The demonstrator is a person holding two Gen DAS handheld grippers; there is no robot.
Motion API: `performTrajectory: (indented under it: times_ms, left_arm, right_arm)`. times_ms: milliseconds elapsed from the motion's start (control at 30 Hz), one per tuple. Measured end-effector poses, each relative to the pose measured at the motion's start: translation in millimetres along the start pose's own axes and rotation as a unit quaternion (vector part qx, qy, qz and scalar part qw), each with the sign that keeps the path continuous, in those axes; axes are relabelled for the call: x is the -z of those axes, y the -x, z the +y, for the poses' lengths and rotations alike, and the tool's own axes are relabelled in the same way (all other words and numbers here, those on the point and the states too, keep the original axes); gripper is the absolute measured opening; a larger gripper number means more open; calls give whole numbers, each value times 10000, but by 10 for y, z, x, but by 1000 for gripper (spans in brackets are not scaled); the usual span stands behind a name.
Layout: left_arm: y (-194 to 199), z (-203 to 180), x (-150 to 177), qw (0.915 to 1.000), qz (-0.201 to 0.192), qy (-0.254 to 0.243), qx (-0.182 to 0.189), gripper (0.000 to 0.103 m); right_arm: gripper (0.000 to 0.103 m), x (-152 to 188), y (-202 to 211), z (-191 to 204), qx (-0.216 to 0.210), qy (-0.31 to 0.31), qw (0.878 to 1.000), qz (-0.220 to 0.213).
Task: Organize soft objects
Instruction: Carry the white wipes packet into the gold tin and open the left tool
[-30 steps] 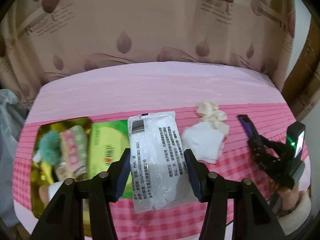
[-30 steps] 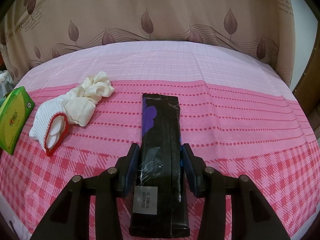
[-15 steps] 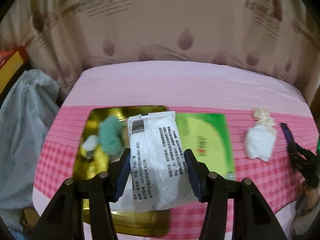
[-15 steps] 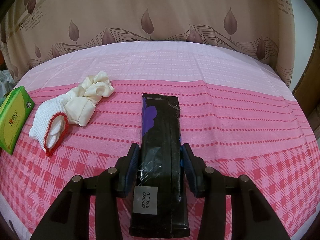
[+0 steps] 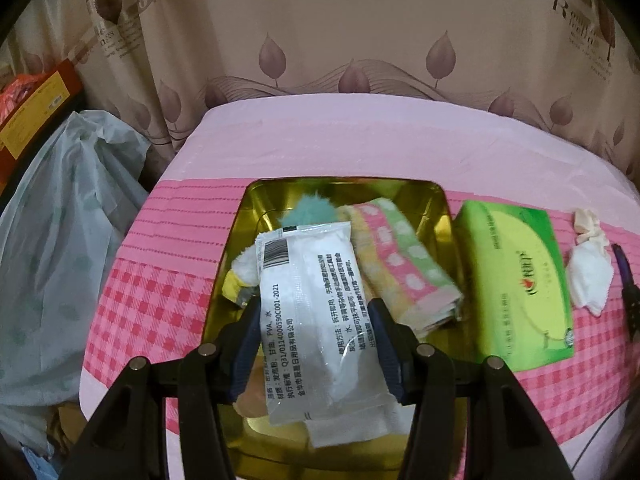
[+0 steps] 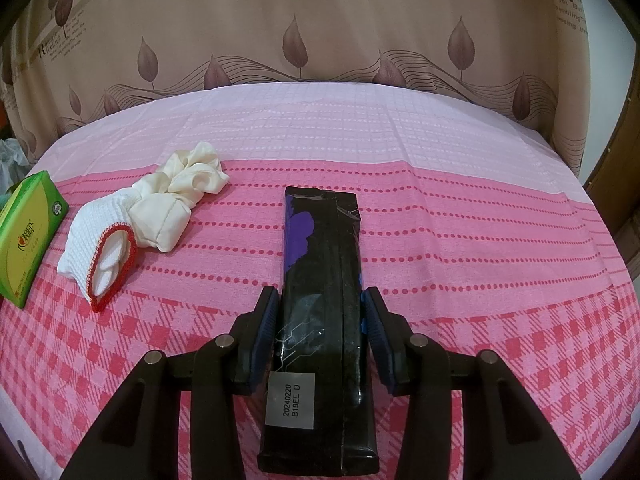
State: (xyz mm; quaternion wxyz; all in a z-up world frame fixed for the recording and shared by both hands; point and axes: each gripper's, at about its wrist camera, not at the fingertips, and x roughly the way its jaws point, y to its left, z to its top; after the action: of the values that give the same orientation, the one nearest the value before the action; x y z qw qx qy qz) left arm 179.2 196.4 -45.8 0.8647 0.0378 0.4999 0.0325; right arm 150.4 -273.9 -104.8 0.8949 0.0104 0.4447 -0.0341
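- Hovering over the gold tray (image 5: 434,200): left tongs (image 5: 314,340) clamped on the white sachet (image 5: 316,320), held wide by its width.
- Best lowered onto the bare tray floor, clear of the striped towel (image 5: 400,264) and teal fluff (image 5: 310,210), then released gently.
- Right tongs (image 6: 320,328) closed around the black packet (image 6: 320,280) above the pink counter (image 6: 480,240).
- Only visible from the left: tray contents, grey bag (image 5: 60,248).
- Clearer from the right: white glove (image 6: 100,248), cream cloth (image 6: 184,188), green tissue box (image 6: 28,232).

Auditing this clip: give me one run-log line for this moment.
left gripper: holds white packet over gold tin | right gripper: holds black pack
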Motion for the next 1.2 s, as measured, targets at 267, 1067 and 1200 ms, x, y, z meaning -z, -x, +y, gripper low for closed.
performTrajectory:
  times_ms: [267,1067,1200]
  left_arm:
    - [-164,68,88,9995,48,-221,-239,53]
    - [27,40,285,9985,-339,-171,-400,60]
    - [108,36,309,9984,-453,-120,-327,61]
  right_arm:
    - [42,-1,-4,-3,6,7,10000,1]
    - [38,19,8,12,114,110,9999,-16]
    - [36,17,11,12,157,146,9998,-25]
